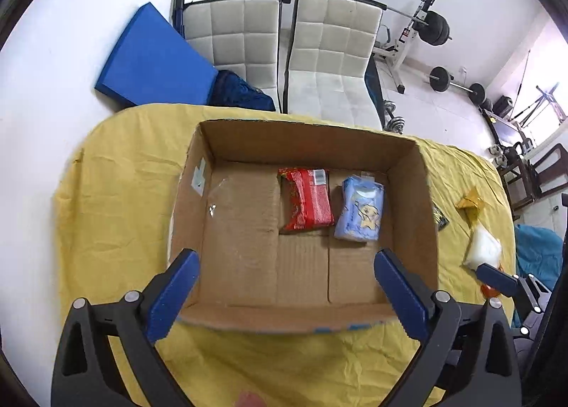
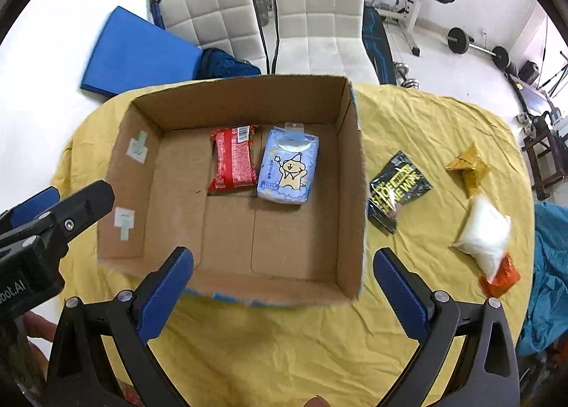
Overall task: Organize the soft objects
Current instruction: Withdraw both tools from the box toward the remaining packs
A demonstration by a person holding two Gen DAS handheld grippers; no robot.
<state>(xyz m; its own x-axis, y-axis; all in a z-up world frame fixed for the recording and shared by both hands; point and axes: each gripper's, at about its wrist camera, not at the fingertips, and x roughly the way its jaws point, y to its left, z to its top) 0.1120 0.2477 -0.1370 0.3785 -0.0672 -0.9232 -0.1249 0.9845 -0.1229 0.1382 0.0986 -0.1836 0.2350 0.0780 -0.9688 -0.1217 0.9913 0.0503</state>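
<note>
An open cardboard box (image 1: 413,194) (image 2: 349,172) stands on the yellow tablecloth. Inside lie a red snack pack (image 1: 307,199) (image 2: 232,160) and a light blue tissue pack (image 1: 360,210) (image 2: 288,165), side by side. My left gripper (image 1: 285,263) hangs open above the box's near side, nothing between its fingers. My right gripper (image 2: 282,261) also stands open over the box's near wall, empty. On the cloth right of the box lie a black wipes pouch (image 2: 396,190), a gold packet (image 2: 467,164) (image 1: 470,199), a white bag (image 2: 484,235) (image 1: 482,251) and an orange packet (image 2: 500,275).
The left gripper's body (image 2: 46,226) shows at the left edge of the right wrist view. Behind the table stand two white padded chairs (image 1: 280,48), a blue mat (image 1: 149,59) and a weight bench with barbells (image 1: 419,20). A teal cloth (image 2: 548,265) hangs at the right.
</note>
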